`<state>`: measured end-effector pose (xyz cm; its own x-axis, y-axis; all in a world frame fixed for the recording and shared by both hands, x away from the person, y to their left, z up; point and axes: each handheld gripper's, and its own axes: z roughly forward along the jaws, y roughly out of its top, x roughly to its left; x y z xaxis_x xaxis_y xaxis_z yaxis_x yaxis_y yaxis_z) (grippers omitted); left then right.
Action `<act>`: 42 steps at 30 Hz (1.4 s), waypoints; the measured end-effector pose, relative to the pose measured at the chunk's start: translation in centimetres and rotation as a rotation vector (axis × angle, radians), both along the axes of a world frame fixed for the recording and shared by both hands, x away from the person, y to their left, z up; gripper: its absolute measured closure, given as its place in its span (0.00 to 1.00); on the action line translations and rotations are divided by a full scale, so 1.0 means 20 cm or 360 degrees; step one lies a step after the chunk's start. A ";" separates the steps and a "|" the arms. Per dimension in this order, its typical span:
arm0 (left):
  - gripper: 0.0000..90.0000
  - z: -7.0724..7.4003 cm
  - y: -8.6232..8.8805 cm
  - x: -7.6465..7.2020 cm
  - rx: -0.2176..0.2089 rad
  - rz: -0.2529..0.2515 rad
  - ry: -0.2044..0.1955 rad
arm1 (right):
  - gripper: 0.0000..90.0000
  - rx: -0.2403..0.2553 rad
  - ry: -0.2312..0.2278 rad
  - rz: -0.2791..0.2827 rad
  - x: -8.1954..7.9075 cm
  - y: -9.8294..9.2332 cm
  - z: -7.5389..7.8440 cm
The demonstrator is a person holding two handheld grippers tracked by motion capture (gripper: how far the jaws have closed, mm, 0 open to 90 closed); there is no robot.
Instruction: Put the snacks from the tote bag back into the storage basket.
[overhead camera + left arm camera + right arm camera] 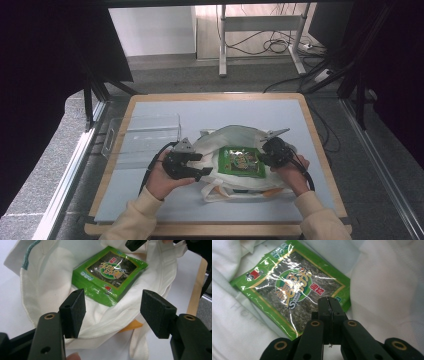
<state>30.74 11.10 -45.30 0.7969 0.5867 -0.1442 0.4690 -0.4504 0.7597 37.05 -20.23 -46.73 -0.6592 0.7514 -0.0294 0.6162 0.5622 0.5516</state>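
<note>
We see the seaweed pkt [109, 273] lying in the cloth bag [45, 290]; L gripper [112, 312] jaws apart ahead of pkt; R gripper [328, 315] jaws pressed together, empty, over pkt; bag closing prob. left.

Packet [242, 161] on bag [227, 137], bag on table [150, 101], bin [142, 135] left of bag

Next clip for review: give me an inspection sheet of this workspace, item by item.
Surface: grey mat on a wood-edged table.
Job's things: green snack packet lying flat on a white cloth bag.
Clutter: clear plastic bin at the table's left.
Grippers: left gripper open, at the bag's edge; right gripper shut, over the packet's corner.
Cables: black gripper cables by both hands; loose cords on the floor beyond.
Surroundings: dark curtains both sides, white desk frame behind.
</note>
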 end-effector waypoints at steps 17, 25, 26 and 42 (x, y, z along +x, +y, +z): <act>0.40 0.02 0.00 -0.01 0.0004 0.0013 -0.0022 | 0.99 -0.0157 0.0047 -0.0030 -0.04 0.05 -0.07; 0.40 0.01 -0.02 -0.01 0.0018 0.0011 -0.0016 | 1.00 -0.0174 0.0040 -0.0047 -0.03 0.05 -0.09; 0.40 0.01 -0.02 -0.01 0.0023 0.0008 -0.0020 | 1.00 -0.0175 0.0044 -0.0046 -0.03 0.05 -0.09; 0.39 -0.01 -0.03 -0.01 0.0034 0.0020 -0.0016 | 1.00 -0.0181 0.0041 -0.0067 -0.03 0.05 -0.10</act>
<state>30.57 10.47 -45.45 0.7908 0.5996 -0.1234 0.4671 -0.4608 0.7546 36.50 -19.28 -48.77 -0.6287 0.7713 -0.0996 0.6538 0.5935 0.4694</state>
